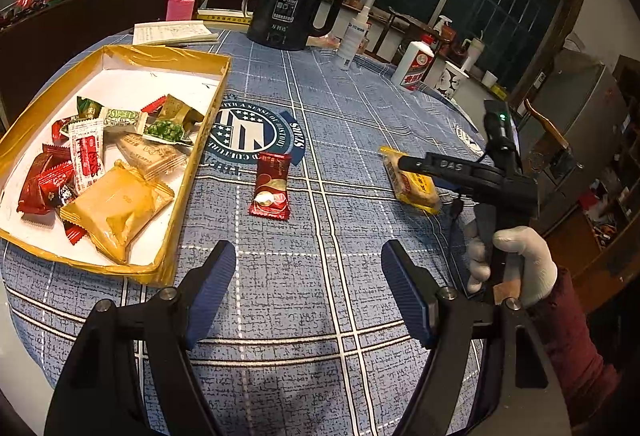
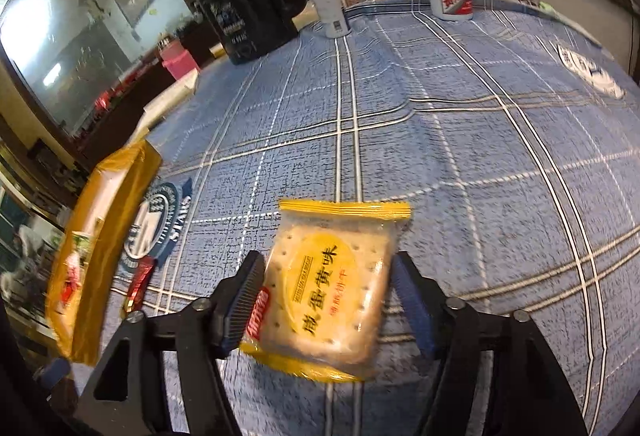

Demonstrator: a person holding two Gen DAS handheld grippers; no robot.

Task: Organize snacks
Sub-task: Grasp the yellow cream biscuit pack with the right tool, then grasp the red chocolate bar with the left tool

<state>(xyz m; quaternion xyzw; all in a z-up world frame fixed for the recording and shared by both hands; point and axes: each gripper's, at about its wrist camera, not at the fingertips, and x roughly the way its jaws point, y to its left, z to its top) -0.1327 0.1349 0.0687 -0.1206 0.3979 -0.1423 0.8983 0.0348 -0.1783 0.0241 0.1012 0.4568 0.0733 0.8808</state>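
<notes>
Blue checked tablecloth (image 2: 460, 156): right gripper (image 2: 328, 300) stands spread around the cracker packet (image 2: 328, 288); centre it, then squeeze gently. Left gripper (image 1: 308, 292) gapes, empty, box (image 1: 192, 172) leftward.

I see bare blue cloth (image 1: 340, 268) in the lower middle of the left view, so I can pass there. A gold box (image 1: 196, 164) blocks the left side. A red candy (image 1: 271, 183) lies in the middle. Far back stand a black kettle (image 1: 292, 4) and bottles (image 1: 414, 66).
</notes>
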